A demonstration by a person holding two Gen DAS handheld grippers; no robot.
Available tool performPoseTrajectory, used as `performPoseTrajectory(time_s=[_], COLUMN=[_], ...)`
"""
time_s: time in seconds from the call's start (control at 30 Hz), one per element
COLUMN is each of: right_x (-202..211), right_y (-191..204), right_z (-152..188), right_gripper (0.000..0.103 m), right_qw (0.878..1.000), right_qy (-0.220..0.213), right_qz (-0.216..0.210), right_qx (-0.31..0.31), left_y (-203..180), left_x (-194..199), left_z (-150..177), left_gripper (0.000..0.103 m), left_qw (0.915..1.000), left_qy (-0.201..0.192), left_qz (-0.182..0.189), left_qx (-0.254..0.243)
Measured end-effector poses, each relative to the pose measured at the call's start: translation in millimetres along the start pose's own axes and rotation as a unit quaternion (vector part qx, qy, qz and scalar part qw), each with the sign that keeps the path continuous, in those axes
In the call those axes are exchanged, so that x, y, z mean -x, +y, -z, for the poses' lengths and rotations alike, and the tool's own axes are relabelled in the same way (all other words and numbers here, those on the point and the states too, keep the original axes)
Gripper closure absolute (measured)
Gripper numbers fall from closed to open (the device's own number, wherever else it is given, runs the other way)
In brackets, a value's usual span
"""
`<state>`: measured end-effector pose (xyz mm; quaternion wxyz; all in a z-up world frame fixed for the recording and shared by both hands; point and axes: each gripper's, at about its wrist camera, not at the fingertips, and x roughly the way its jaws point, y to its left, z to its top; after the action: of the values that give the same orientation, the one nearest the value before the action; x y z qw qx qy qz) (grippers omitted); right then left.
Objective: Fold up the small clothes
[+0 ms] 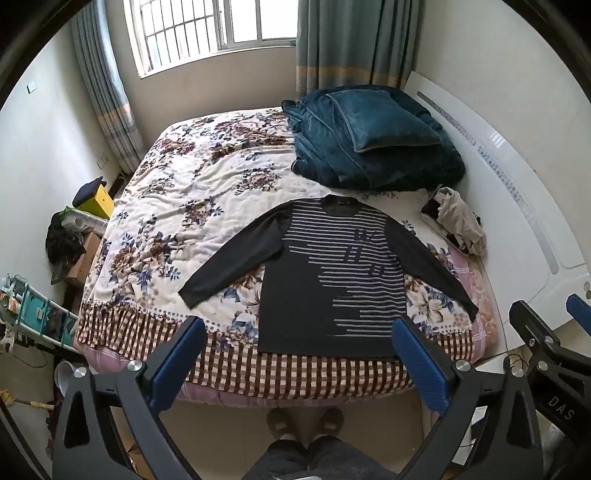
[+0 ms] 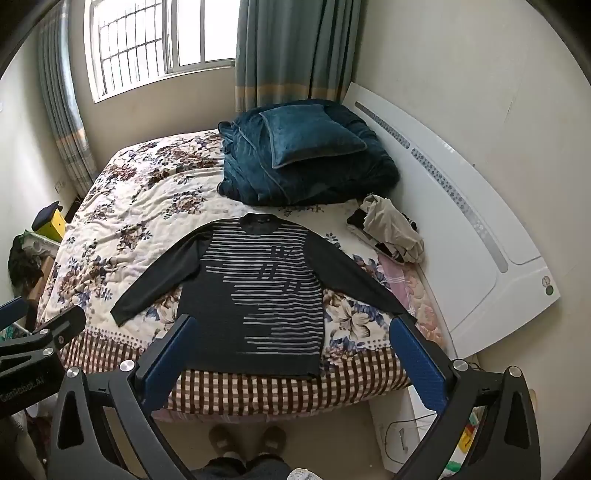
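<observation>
Left tool (image 1: 297, 334), lower centre of the left wrist view: jaws spread wide and released, blue pads (image 1: 177, 363) empty, held above the near edge of the bed (image 1: 295, 380). Right tool (image 2: 290, 332), lower centre of the right wrist view: likewise released and empty, its pads framing the hem of the garment; it also appears at the lower right edge of the left wrist view. Between and beyond the pads lies the dark long-sleeved sweater with pale horizontal stripes (image 1: 328, 273), spread flat in mid-frame on the floral bedspread (image 1: 192, 192), front up, neckline toward the window (image 1: 207, 29), both sleeves angled outward and downward, hem resting on the checked border at the near edge. Above it, in the upper centre, a folded teal blanket (image 1: 391, 162) carries a teal cushion (image 1: 384, 122). To the right of the sweater, a crumpled beige garment (image 1: 461, 221) lies beside the white headboard (image 1: 517, 206). At bottom centre, the person's slippered feet (image 1: 304, 421) stand on the floor.
</observation>
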<state>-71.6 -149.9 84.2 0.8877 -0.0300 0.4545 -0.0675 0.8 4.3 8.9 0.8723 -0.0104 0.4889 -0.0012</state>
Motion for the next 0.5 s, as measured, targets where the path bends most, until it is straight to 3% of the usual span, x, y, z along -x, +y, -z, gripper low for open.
performPoseTrajectory(time_s=[0.5], right_x=[11.8], right_y=[1.8], right_z=[-13.1], right_gripper=[0.000], right_qw=[1.000], right_qy=[-0.004], right_qz=[-0.003], right_qx=[0.000], left_y=[-2.2], left_x=[3.7], left_z=[0.4], left_gripper=[0.000], left_qw=[1.0000], left_qy=[-0.004], left_qz=[-0.005], left_qx=[-0.003])
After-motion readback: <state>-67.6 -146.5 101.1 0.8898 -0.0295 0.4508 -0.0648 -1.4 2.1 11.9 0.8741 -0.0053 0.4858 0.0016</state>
